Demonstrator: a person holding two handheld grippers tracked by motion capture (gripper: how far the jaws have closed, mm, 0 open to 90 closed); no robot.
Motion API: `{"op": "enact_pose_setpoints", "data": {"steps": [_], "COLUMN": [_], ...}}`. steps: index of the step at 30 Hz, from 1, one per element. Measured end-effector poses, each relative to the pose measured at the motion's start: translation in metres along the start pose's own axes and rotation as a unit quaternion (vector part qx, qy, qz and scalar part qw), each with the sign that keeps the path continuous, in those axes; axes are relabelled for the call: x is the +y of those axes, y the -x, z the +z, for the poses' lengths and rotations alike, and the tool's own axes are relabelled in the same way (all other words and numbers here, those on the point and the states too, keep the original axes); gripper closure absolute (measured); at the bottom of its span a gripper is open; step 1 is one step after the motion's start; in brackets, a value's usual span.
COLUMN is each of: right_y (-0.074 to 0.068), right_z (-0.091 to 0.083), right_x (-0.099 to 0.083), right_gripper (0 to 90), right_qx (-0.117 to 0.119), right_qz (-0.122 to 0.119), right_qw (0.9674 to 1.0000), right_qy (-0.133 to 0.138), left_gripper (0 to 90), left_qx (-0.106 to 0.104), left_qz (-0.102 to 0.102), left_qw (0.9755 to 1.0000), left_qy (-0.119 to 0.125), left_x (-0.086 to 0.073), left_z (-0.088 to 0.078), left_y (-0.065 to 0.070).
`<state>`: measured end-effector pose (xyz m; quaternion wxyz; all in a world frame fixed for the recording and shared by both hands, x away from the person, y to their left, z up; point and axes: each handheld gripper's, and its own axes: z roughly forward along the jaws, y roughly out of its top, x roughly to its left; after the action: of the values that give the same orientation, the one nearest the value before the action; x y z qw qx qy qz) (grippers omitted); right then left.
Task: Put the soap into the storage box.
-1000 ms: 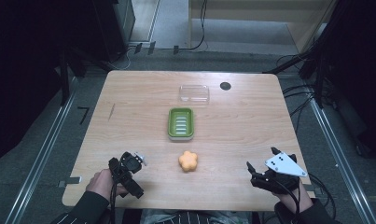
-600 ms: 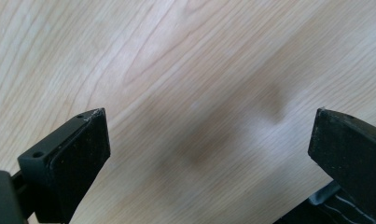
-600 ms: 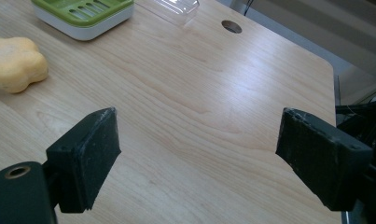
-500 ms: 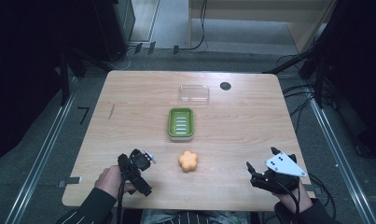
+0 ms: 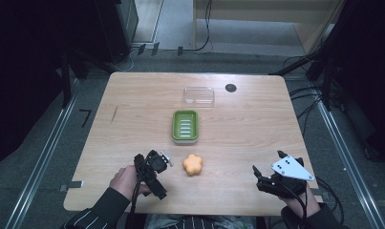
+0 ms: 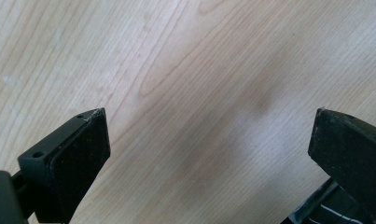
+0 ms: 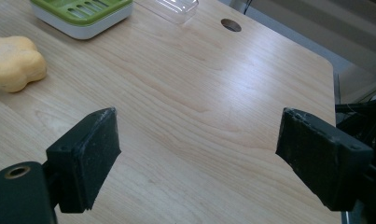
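Note:
An orange flower-shaped soap lies on the wooden table, just in front of a green soap dish. A clear plastic lid rests behind the dish. My left gripper is held a short way left of the soap, open, and points down at bare wood. Near the front right corner my right gripper is open with nothing between its jaws. Its view takes in the soap, the dish and the lid to the left, beyond its open jaws.
A round cable hole sits in the table top at the back right, also visible in the right gripper view. Cables and dark stands surround the table on the floor. The table's right edge is close to my right gripper.
My left gripper has moved right, closer to the soap, and turned slightly. The right gripper has stayed in place.

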<state>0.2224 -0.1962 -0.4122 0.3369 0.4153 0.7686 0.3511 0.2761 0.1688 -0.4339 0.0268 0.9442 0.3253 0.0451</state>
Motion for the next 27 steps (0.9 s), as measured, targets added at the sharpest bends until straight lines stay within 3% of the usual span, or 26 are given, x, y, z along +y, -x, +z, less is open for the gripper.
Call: {"op": "enact_pose_setpoints", "data": {"steps": [14, 27], "right_y": [0.0, 0.0], "right_z": [0.0, 0.0], "right_x": [0.0, 0.0], "right_gripper": [13.7, 13.7], "right_qx": [0.001, 0.0], "right_qz": [0.0, 0.0], "right_qw": [1.0, 1.0], "right_qy": [-0.001, 0.0], "left_gripper": [0.0, 0.0], "left_qx": [-0.002, -0.018], "left_qz": [0.023, 0.022], "left_qw": [0.9997, 0.9995], "left_qy": [0.007, 0.015], "left_x": [0.025, 0.051], "left_z": [0.0, 0.006], "left_y": [0.008, 0.009]}}
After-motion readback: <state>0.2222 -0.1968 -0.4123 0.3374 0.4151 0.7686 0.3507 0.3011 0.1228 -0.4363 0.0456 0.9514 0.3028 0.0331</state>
